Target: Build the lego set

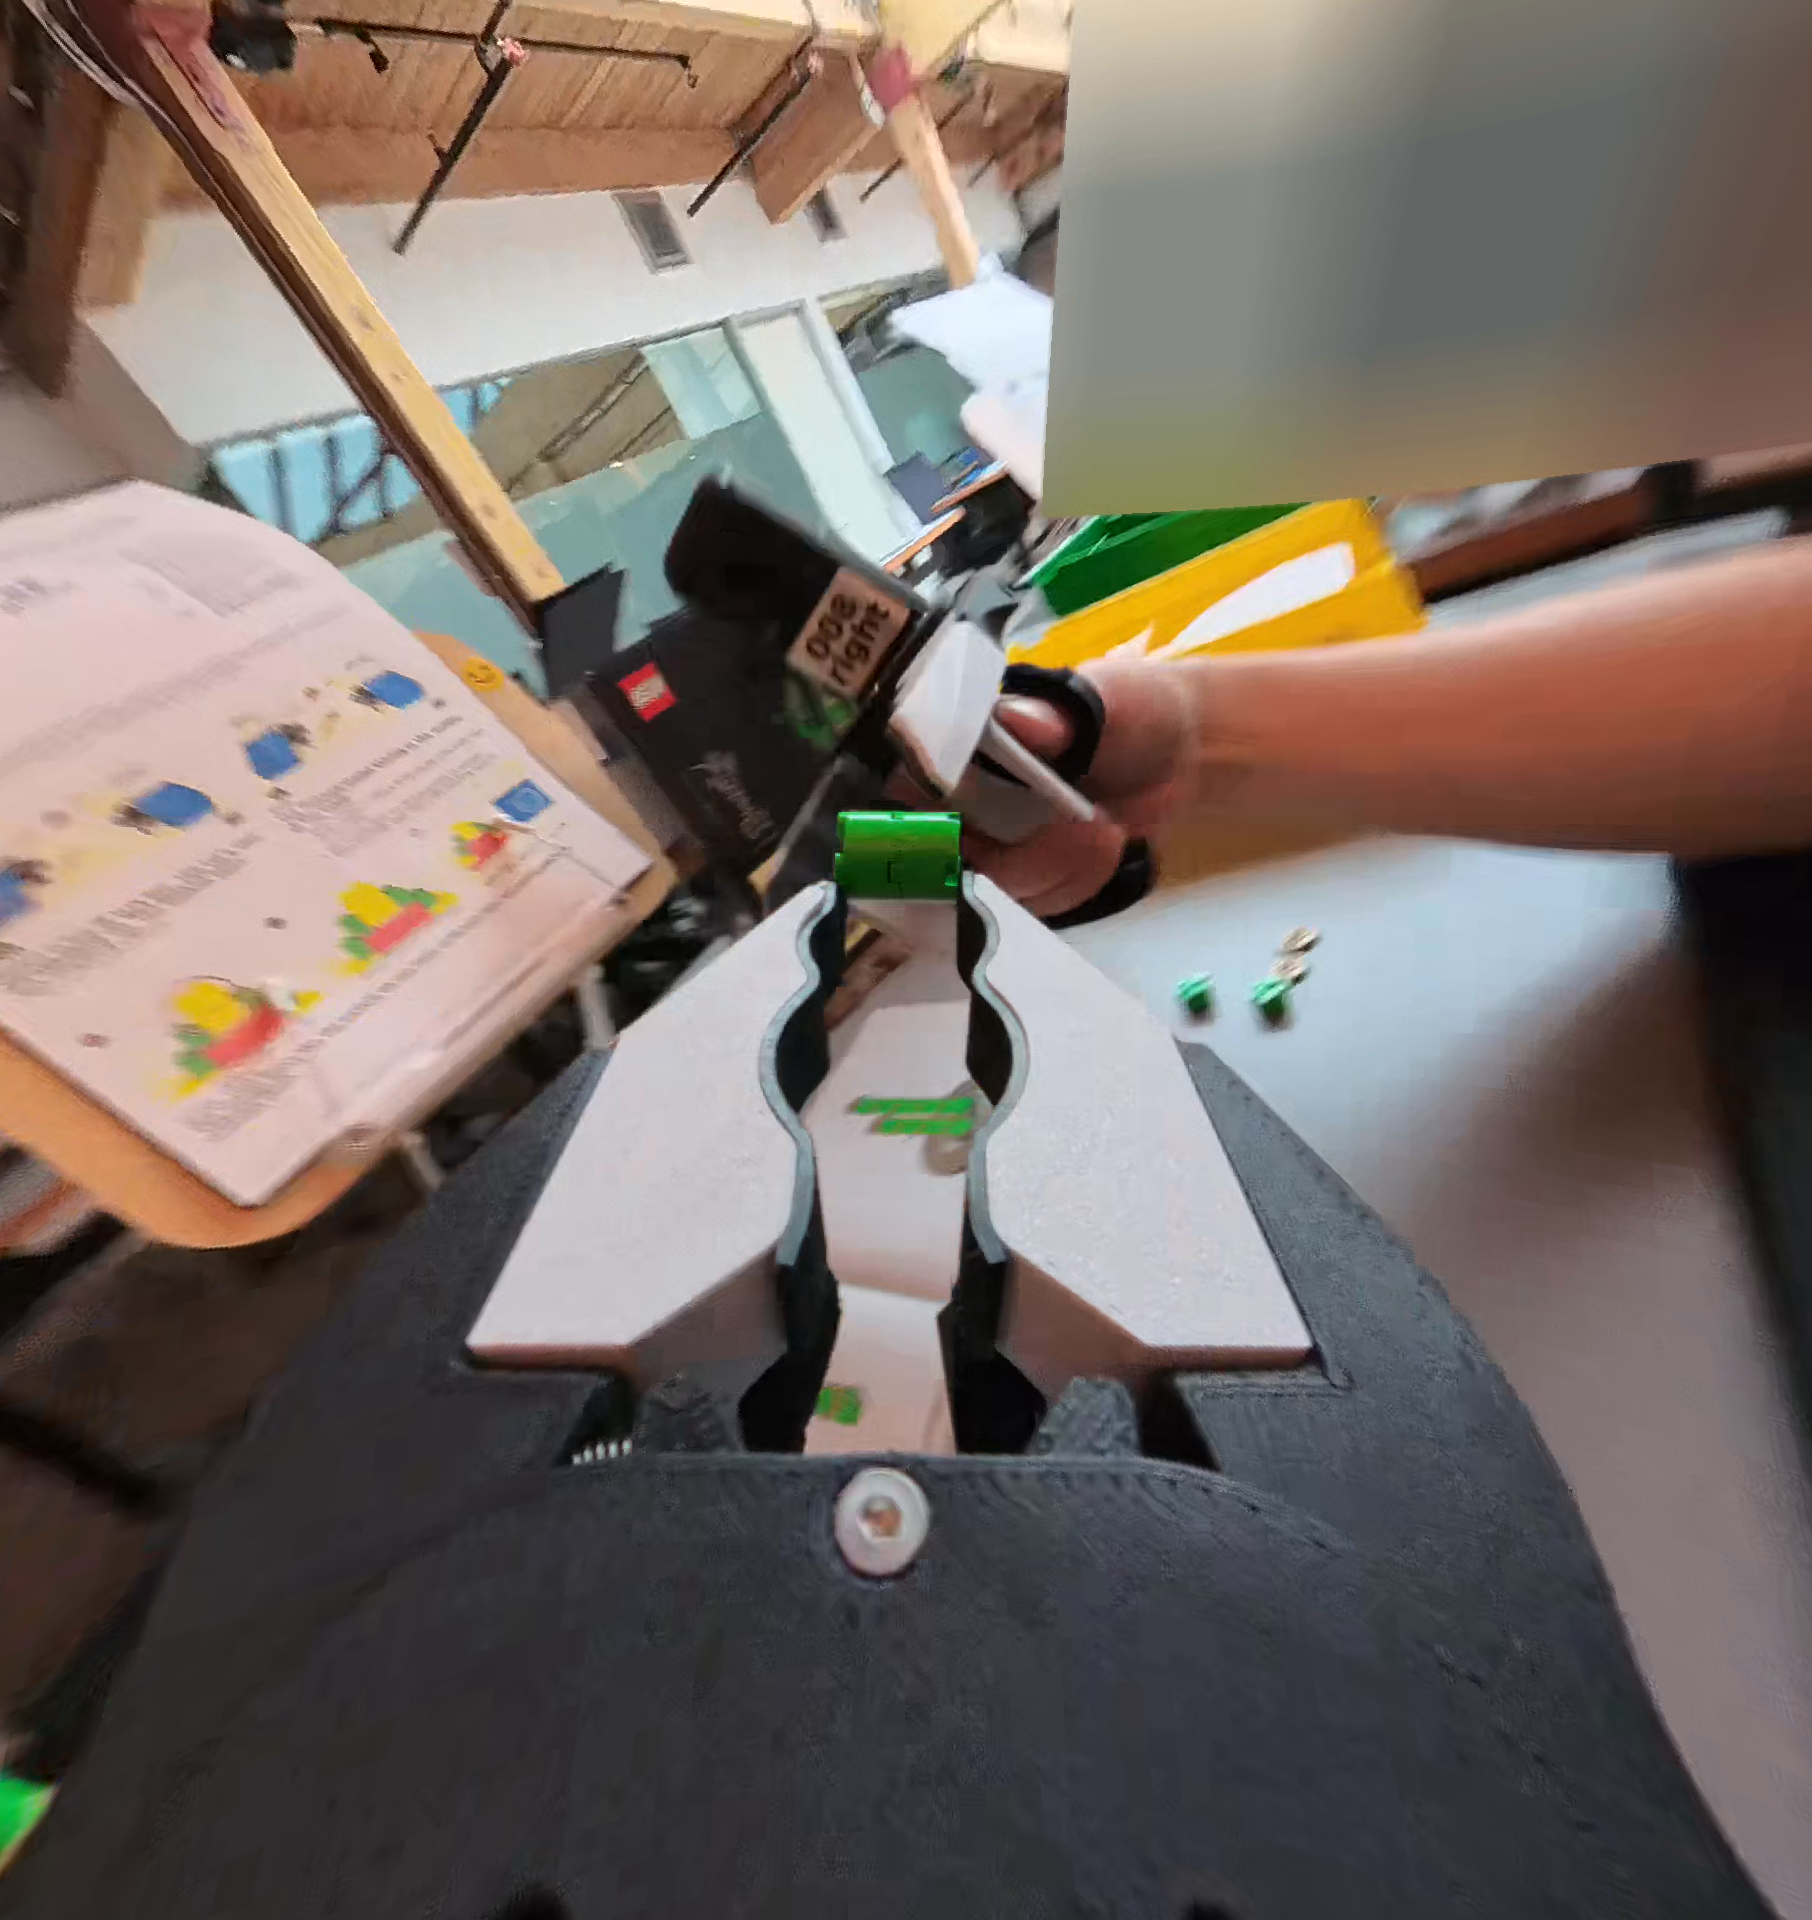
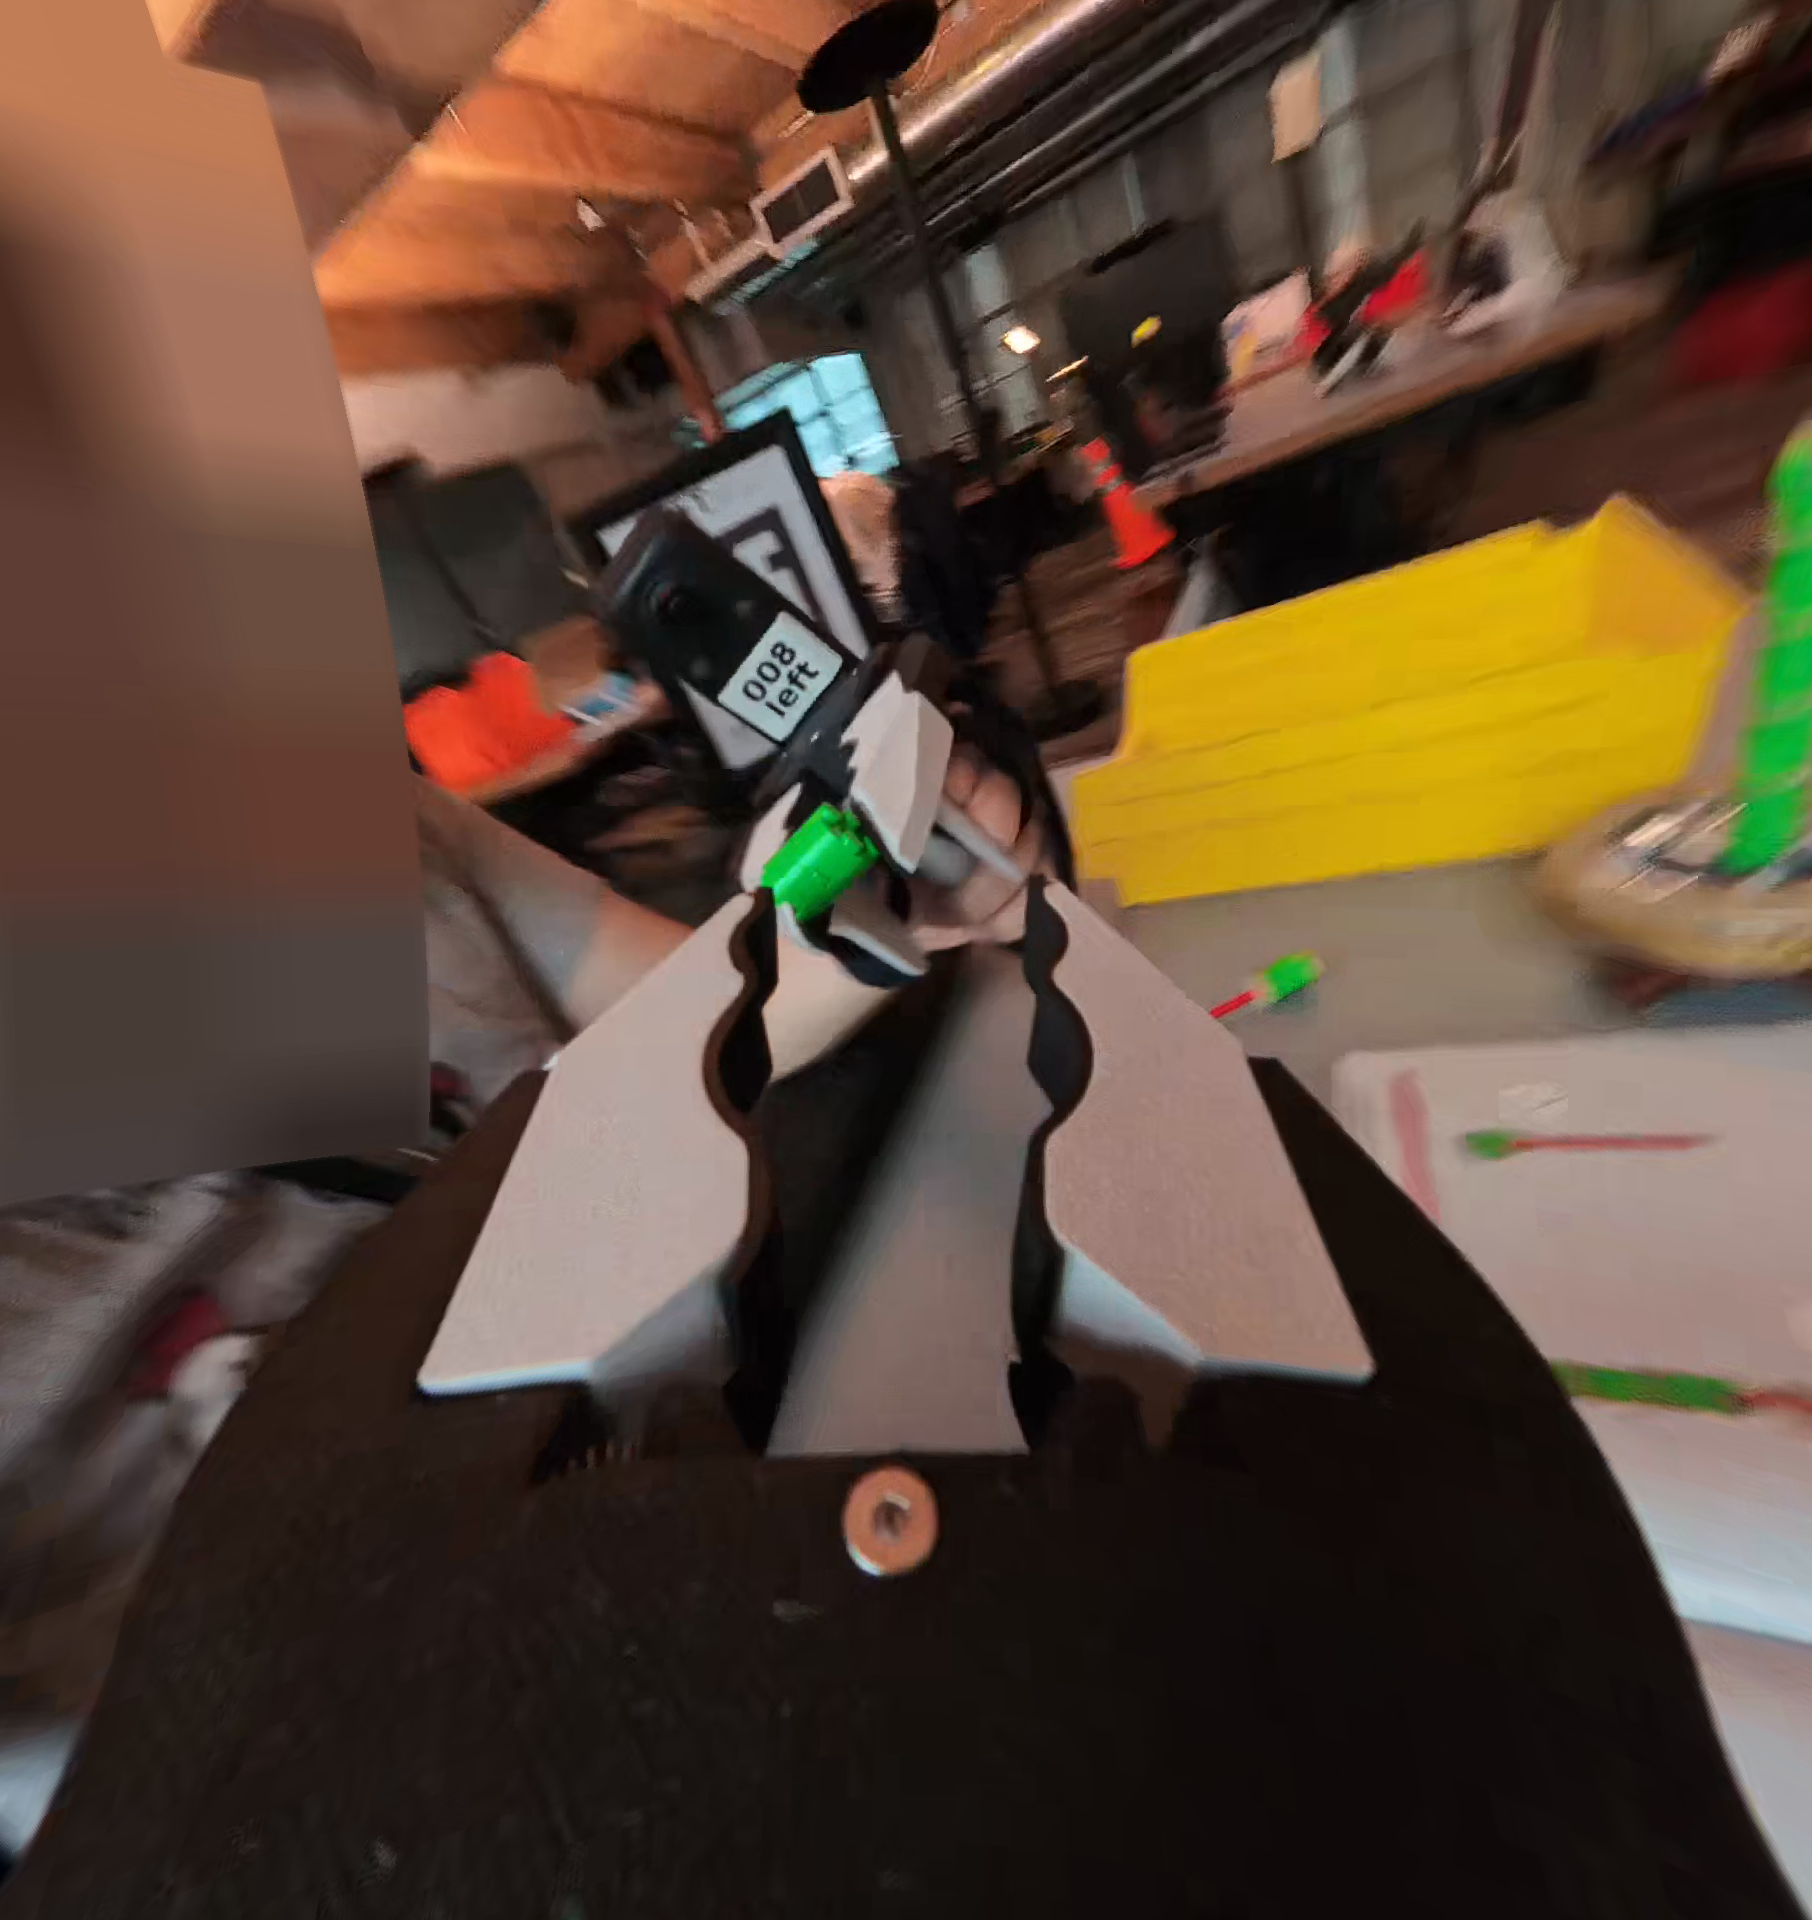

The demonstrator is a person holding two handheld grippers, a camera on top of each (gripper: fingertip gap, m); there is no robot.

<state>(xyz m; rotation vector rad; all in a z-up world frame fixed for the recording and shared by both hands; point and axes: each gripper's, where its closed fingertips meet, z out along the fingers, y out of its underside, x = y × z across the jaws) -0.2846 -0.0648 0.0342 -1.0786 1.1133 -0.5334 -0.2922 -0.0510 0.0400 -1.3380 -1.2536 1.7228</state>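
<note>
My left gripper (image 1: 897, 885) is shut on a small green lego piece (image 1: 897, 854) at its fingertips and holds it up above the table. The same piece (image 2: 817, 847) shows in the right wrist view, clamped in the left gripper (image 2: 829, 862). My right gripper (image 2: 902, 902) is open and empty, with its tips just short of the green piece. In the left wrist view the right gripper (image 1: 943, 717), held by a hand (image 1: 1110, 748), sits just behind the piece. Small green pieces (image 1: 1193, 992) and flat green pieces (image 1: 912, 1112) lie on the table.
An open instruction booklet (image 1: 258, 831) rests on a wooden stand at left, with a black lego box (image 1: 715, 748) behind it. A yellow bin (image 2: 1401, 727) stands at the back right. A tall green stalk (image 2: 1795, 665) stands on a round base. Green-red parts (image 2: 1286, 977) lie by a white sheet (image 2: 1660, 1299).
</note>
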